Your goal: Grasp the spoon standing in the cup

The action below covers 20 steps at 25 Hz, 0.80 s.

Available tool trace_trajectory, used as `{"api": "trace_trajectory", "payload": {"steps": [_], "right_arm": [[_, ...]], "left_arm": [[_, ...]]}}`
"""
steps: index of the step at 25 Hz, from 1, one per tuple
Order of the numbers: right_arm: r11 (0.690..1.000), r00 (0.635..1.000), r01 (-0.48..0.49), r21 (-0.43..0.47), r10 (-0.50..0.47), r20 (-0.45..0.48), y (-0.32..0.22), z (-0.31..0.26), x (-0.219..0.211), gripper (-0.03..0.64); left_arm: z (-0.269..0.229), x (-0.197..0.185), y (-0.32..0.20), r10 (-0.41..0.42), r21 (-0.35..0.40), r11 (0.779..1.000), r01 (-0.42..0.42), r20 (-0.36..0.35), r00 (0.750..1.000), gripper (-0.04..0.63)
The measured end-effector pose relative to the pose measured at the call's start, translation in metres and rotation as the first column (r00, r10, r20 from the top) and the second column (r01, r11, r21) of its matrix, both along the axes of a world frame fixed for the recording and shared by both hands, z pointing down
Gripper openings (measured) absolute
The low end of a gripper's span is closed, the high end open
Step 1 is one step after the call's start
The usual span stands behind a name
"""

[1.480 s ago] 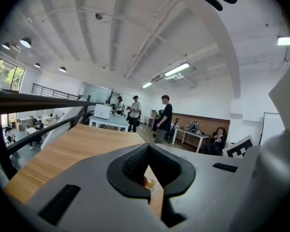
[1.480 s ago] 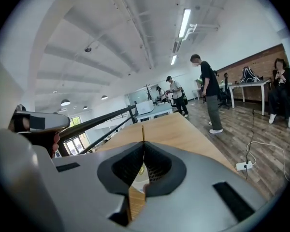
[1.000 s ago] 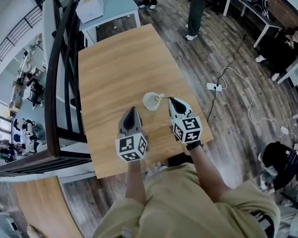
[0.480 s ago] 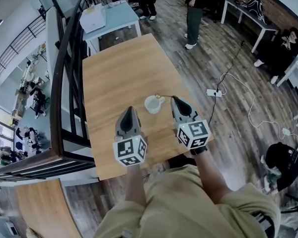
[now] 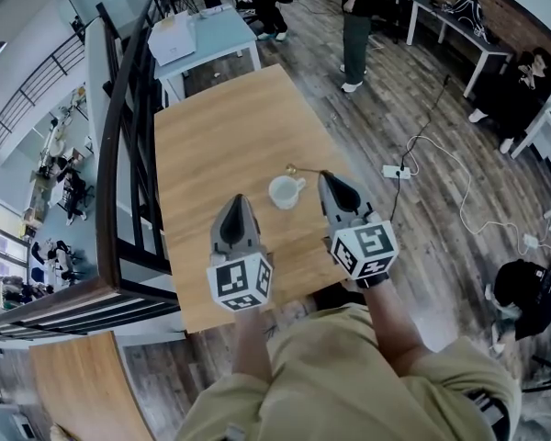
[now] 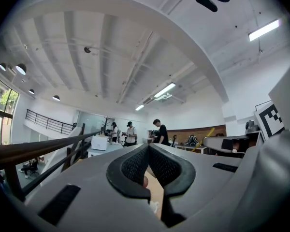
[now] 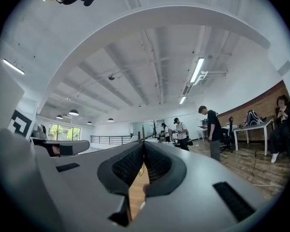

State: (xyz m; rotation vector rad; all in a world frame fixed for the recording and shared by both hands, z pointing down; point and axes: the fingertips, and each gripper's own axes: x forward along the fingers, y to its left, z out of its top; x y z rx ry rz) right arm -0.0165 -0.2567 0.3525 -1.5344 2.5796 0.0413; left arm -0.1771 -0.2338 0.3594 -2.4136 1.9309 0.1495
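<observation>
wooden table (image 5: 220, 127), right gripper (image 5: 323, 176) level, pinching gold spoon (image 5: 298, 169) near cup (image 5: 284, 192), left gripper (image 5: 237, 200) closed, empty

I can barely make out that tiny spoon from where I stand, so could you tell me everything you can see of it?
The spoon is slim and gold-coloured, and looks like metal. The right gripper pinches its handle between closed jaws. From there it reaches sideways, roughly level, to a small rounded end just past the white cup. It looks clear of the cup and touches nothing but the gripper. In the right gripper view a thin end of it pokes out above the jaws.
</observation>
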Motion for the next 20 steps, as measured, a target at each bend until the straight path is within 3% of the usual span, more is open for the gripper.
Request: {"api": "trace_trajectory", "payload": {"steps": [9, 20], "right_arm": [[1.000, 1.000, -0.008, -0.003, 0.008, -0.010, -0.002, 0.004, -0.002, 0.015], [0.999, 0.999, 0.003, -0.036, -0.004, -0.044, -0.038, 0.022, -0.011, 0.015]], "left_arm": [[0.004, -0.001, -0.006, 0.015, -0.001, 1.000, -0.015, -0.045, 0.999, 0.005], [0.024, -0.003, -0.040, 0.005, -0.033, 0.999, -0.007, -0.038, 0.999, 0.005]]}}
